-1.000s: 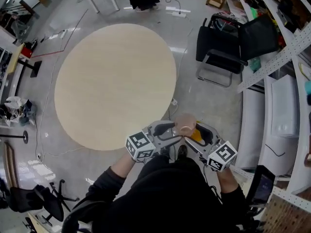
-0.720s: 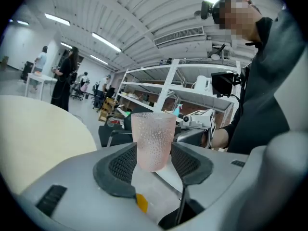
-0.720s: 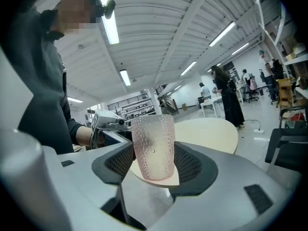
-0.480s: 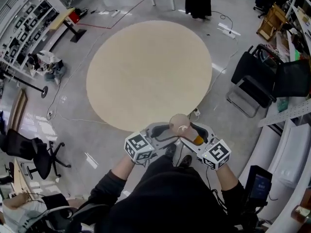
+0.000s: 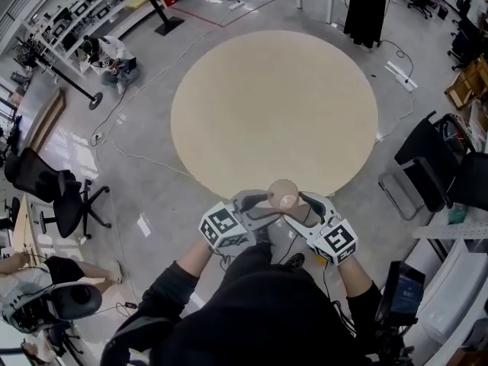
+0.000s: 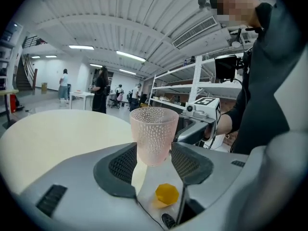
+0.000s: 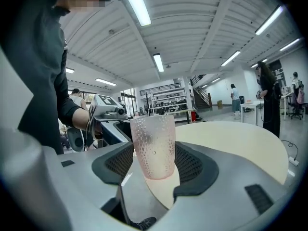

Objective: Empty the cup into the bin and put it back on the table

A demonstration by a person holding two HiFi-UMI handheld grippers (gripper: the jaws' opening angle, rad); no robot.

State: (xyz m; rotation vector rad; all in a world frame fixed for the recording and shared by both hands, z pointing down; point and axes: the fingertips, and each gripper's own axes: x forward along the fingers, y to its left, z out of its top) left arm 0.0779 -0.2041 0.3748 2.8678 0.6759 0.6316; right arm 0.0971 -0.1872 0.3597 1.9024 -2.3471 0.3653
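A pink, dimpled, see-through cup [image 5: 284, 194] stands upright in the air, just short of the near edge of the round beige table [image 5: 274, 105]. It looks empty. My left gripper [image 5: 267, 204] comes at it from the left and my right gripper [image 5: 299, 204] from the right. In the left gripper view the cup [image 6: 153, 134] has its base pinched between the left gripper [image 6: 154, 160] pads. In the right gripper view the cup [image 7: 154, 146] is likewise pressed between the right gripper [image 7: 154, 165] pads. A small yellow thing [image 6: 167, 193] shows below through the left jaws.
A black office chair [image 5: 53, 197] stands on the floor at the left, and black folding chairs [image 5: 431, 170] at the right. Cables trail over the grey floor around the table. A person in black [image 5: 370, 6] stands beyond the table. Shelving runs along the right edge.
The head view has swung round, so the table has shifted right and now lies straight ahead of the grippers. Both grippers have kept the cup between them throughout.
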